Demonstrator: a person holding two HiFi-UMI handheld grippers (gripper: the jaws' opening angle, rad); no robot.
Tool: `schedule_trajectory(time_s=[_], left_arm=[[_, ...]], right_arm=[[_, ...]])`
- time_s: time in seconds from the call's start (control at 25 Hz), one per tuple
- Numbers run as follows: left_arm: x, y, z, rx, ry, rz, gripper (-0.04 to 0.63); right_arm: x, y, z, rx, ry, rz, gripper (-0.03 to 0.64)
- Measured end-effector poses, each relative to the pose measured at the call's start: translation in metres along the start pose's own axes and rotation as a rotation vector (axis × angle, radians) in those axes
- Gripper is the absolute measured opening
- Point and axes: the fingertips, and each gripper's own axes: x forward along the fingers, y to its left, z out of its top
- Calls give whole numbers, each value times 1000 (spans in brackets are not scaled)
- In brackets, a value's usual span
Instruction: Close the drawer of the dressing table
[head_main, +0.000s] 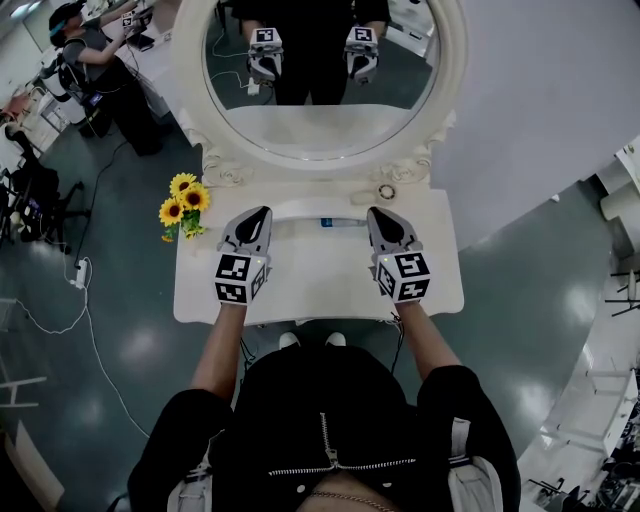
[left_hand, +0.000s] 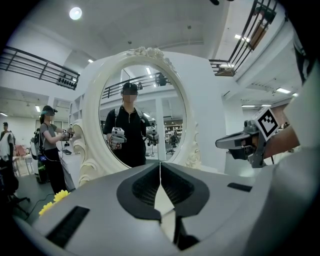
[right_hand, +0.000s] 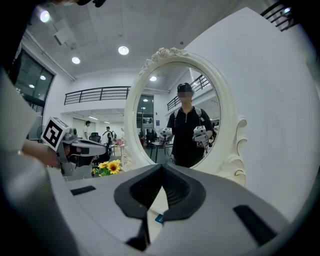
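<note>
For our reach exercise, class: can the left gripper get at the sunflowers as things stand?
Probably yes. The left gripper hangs over the table just right of the sunflowers, with nothing standing between them. Its jaws are shut, so grasping would need them opened.

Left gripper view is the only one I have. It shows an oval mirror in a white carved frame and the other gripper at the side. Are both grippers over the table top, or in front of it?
Observer: Over it. The head view shows the left gripper and the right gripper side by side above the white dressing table top, pointing toward the oval mirror.
Operator: Are the jaws of the right one closed?
Observer: Yes. The right gripper view shows them together, with nothing held.
Operator: Does anything lie between the grippers?
Observer: A small blue flat thing lies near the back ledge. I cannot tell what it is.
</note>
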Motion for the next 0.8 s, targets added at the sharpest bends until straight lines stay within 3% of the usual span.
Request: schedule_trajectory(time_s=[0.8], left_arm=[[2, 0, 3, 4, -4, 4, 23]], right_arm=[[4, 3, -2, -1, 5, 9, 2]])
